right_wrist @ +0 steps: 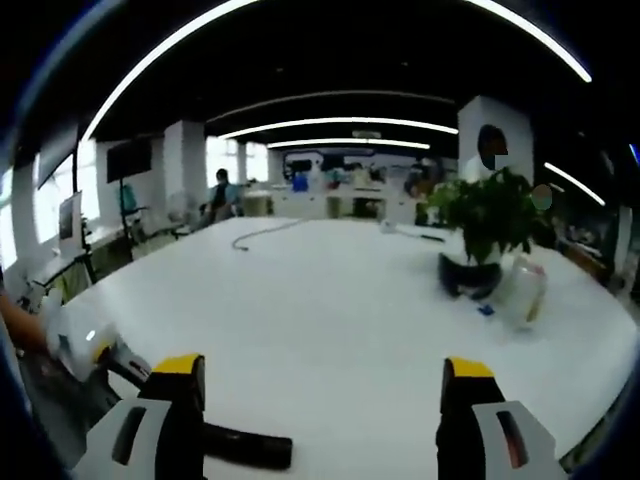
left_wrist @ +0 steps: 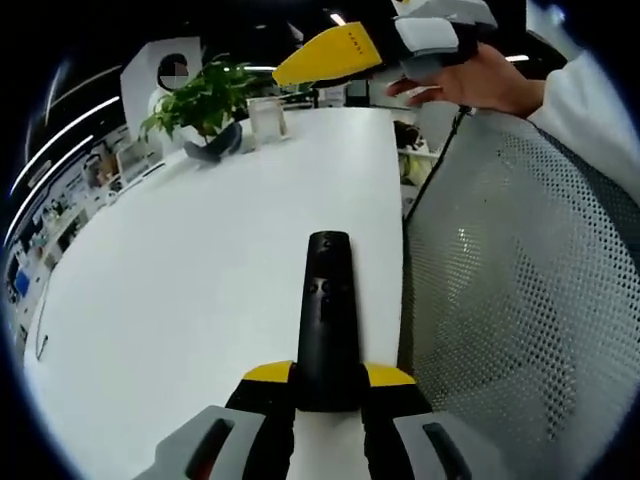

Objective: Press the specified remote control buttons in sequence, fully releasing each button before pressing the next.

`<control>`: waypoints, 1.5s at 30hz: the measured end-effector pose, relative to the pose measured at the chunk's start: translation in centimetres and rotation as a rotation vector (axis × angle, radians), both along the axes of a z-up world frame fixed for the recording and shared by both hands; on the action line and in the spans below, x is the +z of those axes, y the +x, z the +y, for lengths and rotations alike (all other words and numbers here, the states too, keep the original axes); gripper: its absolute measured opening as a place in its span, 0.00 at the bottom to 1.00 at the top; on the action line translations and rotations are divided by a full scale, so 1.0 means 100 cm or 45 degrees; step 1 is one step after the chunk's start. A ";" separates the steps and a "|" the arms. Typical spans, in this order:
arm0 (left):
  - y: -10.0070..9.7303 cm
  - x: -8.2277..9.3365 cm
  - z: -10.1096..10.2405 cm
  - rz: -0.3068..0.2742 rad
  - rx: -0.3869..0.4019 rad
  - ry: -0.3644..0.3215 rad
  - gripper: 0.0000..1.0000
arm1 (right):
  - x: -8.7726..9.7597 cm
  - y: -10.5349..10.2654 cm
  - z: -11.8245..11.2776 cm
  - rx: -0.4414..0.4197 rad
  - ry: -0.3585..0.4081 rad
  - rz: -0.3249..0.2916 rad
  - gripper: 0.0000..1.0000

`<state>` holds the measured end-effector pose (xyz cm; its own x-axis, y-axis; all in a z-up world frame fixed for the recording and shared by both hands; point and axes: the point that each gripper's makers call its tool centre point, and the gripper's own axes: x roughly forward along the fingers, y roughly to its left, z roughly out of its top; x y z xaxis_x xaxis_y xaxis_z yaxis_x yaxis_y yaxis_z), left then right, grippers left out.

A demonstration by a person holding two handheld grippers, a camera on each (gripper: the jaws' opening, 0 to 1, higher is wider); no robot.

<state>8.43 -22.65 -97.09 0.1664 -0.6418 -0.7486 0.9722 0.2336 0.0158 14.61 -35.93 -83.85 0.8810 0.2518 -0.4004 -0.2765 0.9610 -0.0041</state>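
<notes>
Here, left gripper (left_wrist: 328, 392) pinches the black remote (left_wrist: 326, 325) by its near end, over the white table (left_wrist: 180, 290). Right gripper (right_wrist: 325, 405), jaws spread wide, nothing between, hovers above. No button pressed yet, I judge; next: lower 1 jaw tip onto target button. Beyond remote: potted plant (left_wrist: 200, 100) w/ clear jar (left_wrist: 266, 116); mesh chair (left_wrist: 520, 290) beside remote.

A black remote (left_wrist: 328, 320) lies on a white table (left_wrist: 200, 290) near a green plant (left_wrist: 200, 100); yellow-tipped left hand-held gripper (left_wrist: 330, 385).
</notes>
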 end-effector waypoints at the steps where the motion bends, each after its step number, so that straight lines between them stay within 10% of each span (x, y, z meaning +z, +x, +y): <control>1: 0.004 0.000 0.001 0.003 0.001 0.005 0.24 | 0.000 0.000 0.000 -0.001 -0.001 -0.002 0.96; 45: 0.139 0.000 0.035 -0.116 -0.069 0.281 0.24 | -0.009 0.000 -0.001 0.006 0.009 0.064 0.90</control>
